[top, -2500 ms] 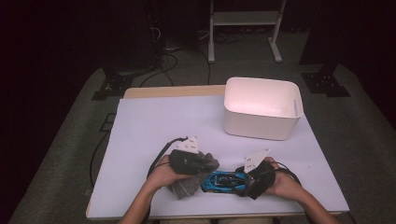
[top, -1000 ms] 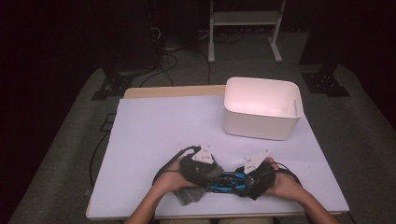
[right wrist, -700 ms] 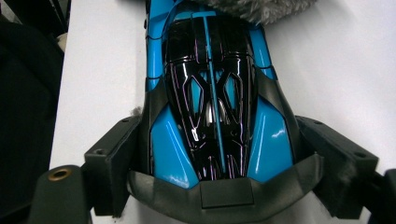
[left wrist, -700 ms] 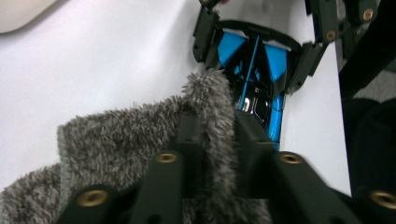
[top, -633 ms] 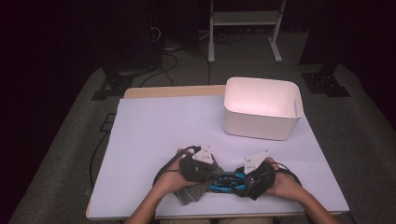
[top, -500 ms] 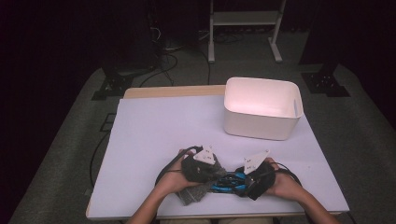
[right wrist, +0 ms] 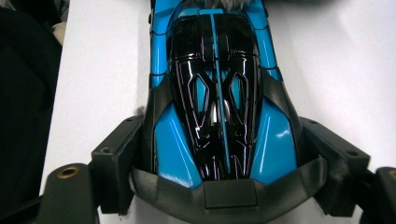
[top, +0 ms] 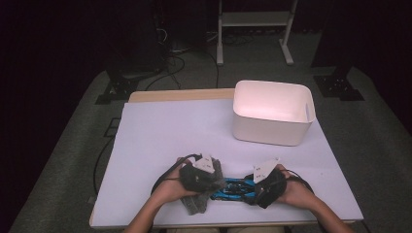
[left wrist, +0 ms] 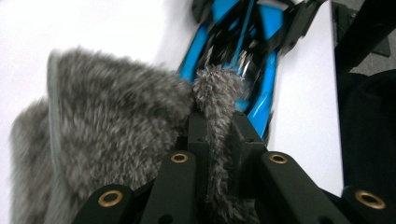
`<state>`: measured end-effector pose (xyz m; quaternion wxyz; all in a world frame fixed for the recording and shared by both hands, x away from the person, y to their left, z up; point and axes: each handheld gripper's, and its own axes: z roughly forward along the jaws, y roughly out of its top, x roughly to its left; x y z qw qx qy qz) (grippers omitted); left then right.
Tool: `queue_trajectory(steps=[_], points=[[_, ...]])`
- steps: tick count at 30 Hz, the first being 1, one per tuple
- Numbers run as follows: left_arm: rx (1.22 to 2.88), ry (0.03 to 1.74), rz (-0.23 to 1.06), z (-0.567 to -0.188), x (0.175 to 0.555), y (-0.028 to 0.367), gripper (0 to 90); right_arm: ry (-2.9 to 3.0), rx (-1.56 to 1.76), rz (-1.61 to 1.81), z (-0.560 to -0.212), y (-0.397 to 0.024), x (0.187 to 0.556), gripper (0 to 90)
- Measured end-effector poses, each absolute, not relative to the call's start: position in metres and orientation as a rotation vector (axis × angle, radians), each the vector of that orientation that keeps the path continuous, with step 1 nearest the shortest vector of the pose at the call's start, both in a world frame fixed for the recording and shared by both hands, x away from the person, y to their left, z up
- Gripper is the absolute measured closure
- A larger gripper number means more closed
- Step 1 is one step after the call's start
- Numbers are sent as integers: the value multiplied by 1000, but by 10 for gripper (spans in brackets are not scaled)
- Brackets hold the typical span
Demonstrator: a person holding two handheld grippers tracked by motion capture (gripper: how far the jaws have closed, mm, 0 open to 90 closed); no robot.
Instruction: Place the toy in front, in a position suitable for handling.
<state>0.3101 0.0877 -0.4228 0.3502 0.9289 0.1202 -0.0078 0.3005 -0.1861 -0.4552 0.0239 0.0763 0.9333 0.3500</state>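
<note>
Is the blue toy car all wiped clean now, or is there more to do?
Not finished, it seems. The right gripper is clamped on the sides of the blue toy car, steadying it on the table. The left gripper has pinched the grey fluffy cloth and holds it against the car's far end. Most of the car probably still needs wiping.

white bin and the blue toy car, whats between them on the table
Nothing: in the high view only bare tabletop separates the white bin from the blue toy car.

One toy car [top: 233, 187], one cloth [top: 197, 204], one bin [top: 272, 114].
</note>
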Motion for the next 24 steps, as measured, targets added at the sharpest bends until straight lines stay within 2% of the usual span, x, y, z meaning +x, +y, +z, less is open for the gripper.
queue_trajectory(steps=[7, 16, 20, 24], points=[[2378, 321, -79, -423, 313, 93, 799, 2898, 173, 1071, -454, -181, 303, 230], [2367, 293, -80, -415, 318, 85, 791, 2920, 90, 1051, -452, -155, 313, 230], [2362, 299, -90, -417, 318, 92, 792, 2917, 77, 1057, -453, -152, 314, 229], [2399, 336, -36, -421, 317, 111, 792, 2905, 85, 1091, -455, -154, 313, 227]])
